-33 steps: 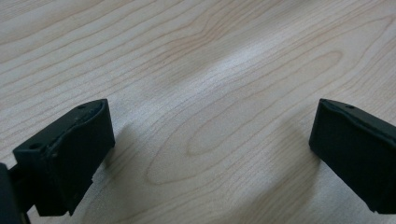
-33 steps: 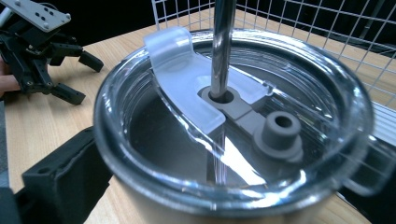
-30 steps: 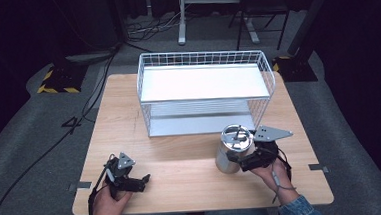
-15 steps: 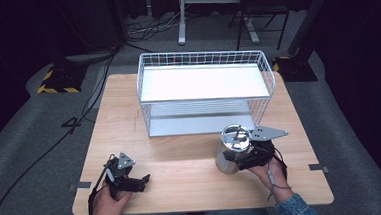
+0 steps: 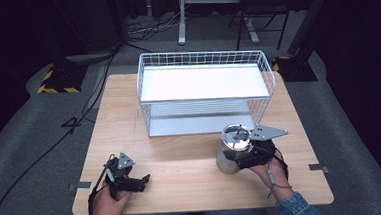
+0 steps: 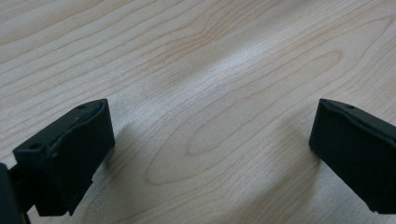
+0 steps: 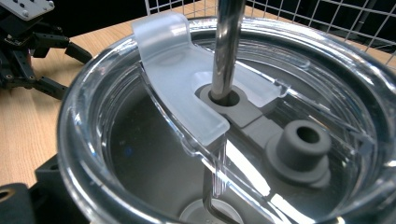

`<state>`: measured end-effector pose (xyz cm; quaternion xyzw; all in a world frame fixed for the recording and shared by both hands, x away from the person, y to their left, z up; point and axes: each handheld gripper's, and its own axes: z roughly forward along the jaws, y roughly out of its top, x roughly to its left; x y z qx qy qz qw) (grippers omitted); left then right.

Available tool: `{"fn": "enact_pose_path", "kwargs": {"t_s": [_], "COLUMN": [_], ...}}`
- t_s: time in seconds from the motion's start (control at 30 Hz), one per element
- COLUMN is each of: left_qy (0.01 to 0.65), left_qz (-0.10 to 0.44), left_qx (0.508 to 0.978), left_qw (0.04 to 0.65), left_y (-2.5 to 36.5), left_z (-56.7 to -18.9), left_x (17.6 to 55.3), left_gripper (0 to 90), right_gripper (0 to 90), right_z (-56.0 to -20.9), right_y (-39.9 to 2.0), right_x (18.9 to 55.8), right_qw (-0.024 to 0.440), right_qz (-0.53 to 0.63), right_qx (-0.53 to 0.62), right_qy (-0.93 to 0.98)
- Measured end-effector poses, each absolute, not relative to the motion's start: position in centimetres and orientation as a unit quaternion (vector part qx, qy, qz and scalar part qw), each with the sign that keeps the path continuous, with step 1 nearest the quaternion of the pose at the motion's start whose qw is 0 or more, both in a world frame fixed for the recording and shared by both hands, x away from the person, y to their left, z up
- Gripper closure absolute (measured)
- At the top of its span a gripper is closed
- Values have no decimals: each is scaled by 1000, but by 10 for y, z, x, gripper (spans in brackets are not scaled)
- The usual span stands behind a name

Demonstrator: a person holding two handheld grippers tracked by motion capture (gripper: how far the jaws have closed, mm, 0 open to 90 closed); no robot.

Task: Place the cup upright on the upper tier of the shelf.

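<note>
While the left gripper (image 5: 144, 180) idles, the right gripper (image 5: 231, 157) clamps the tumbler (image 5: 232, 147).

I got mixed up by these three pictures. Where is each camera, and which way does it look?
High view: above the person's side, looking forward and down at the table, rack, cup; both hands and grippers show.
Left gripper view: on the left gripper, looking close at bare wood; its two open jaws show.
Right gripper view: on the right gripper, looking down onto the cup's clear lid and straw.
Shared: high and right gripper views both show the cup, rack and left gripper.
</note>
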<state>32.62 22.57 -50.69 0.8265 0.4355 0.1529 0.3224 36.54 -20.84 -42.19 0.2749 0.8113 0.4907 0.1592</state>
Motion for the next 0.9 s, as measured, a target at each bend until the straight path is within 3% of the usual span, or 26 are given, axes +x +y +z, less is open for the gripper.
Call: {"fn": "enact_pose_path", "kwargs": {"t_s": [0.9], "left_qy": [435], "left_qz": [153], "left_qx": [826], "left_qw": [322], "left_y": [226], "left_z": [-507], "left_x": [326], "left_gripper": [5], "right_gripper": [37], "right_z": [-352], "right_y": [-217], "right_x": [374], "right_qw": [175], "right_qz": [508], "right_qx": [271], "right_qy": [799]}}
